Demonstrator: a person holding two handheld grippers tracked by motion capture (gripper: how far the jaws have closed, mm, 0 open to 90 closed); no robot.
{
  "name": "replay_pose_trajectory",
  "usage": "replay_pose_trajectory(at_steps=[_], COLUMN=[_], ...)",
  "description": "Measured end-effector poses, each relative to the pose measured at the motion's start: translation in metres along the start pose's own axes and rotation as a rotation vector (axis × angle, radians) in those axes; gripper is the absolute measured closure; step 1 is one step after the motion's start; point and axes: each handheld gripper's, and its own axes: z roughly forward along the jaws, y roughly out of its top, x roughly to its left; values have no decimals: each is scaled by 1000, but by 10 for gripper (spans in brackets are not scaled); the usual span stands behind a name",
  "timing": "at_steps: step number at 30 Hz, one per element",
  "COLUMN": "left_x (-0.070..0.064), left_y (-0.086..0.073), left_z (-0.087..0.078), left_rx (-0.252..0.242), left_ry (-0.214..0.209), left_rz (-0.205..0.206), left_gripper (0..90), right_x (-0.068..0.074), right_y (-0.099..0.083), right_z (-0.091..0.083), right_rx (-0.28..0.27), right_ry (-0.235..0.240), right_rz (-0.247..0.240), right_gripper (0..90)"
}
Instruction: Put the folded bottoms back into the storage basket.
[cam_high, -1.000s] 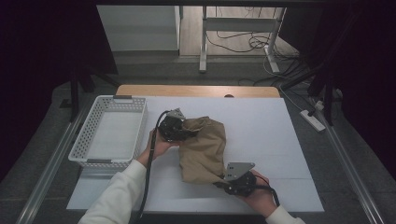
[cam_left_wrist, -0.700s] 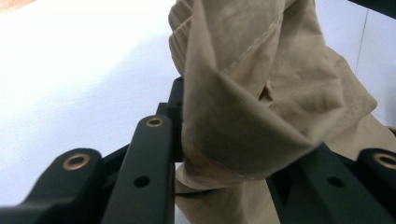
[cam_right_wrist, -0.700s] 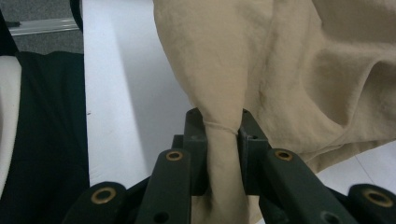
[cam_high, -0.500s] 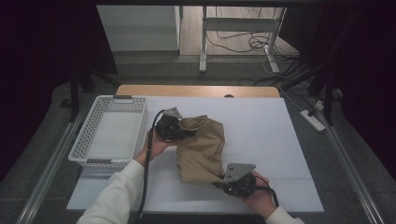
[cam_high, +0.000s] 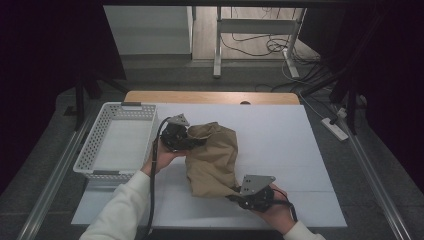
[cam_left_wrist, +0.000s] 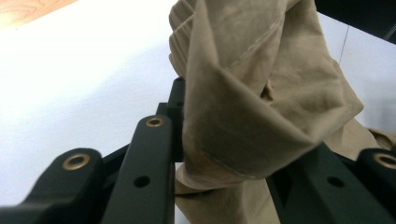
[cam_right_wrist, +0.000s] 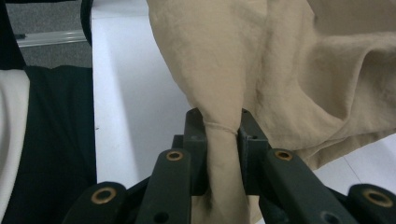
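Tan cloth garment (cam_high: 212, 157) lies bunched at frame centre on the white tabletop (cam_high: 280, 145), right of the white basket (cam_high: 117, 142) at left. Left gripper (cam_high: 192, 141) at the garment's upper-left edge, fingers (cam_left_wrist: 154, 158) clamped on a thick fold; right gripper (cam_high: 235, 197) at its lower-right corner, fingers (cam_right_wrist: 194, 135) pinched together on a narrow hem. Risk, as I judge it: the thin hem could slide out of the right fingers if the hands pull apart unevenly, dropping that corner and undoing the fold.
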Motion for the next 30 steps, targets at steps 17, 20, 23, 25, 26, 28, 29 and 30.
replay_pose_trajectory(at_steps=[17,20,23,25,26,28,29,30], left_x=[-6,-7,-9,-10,-10,-10,-10,-10], left_y=[3,4,5,6,6,6,6,5], left_z=[-20,-25,-31,-34,-36,-40,-41,-42], left_rx=[-42,-55,-71,-79,-82,-89,-92,-96], left_ry=[10,16,19,21,22,23,23,22], left_rz=[5,4,5,6,6,6,3,1], left_gripper=[702,702,702,702,702,702,702,702], right_x=[0,0,0,0,0,0,0,0], right_y=[5,7,8,10,11,12,14,15], right_z=[-4,-6,-6,-7,-7,-7,-7,-7], right_rx=[-55,-69,-79,-86,-97,-99,-100,-107], right_ry=[-5,-5,-6,-3,-3,-2,1,3], right_rz=[4,7,3,9,11,11,14,14], right_gripper=[770,769,769,770,771,771,771,771])
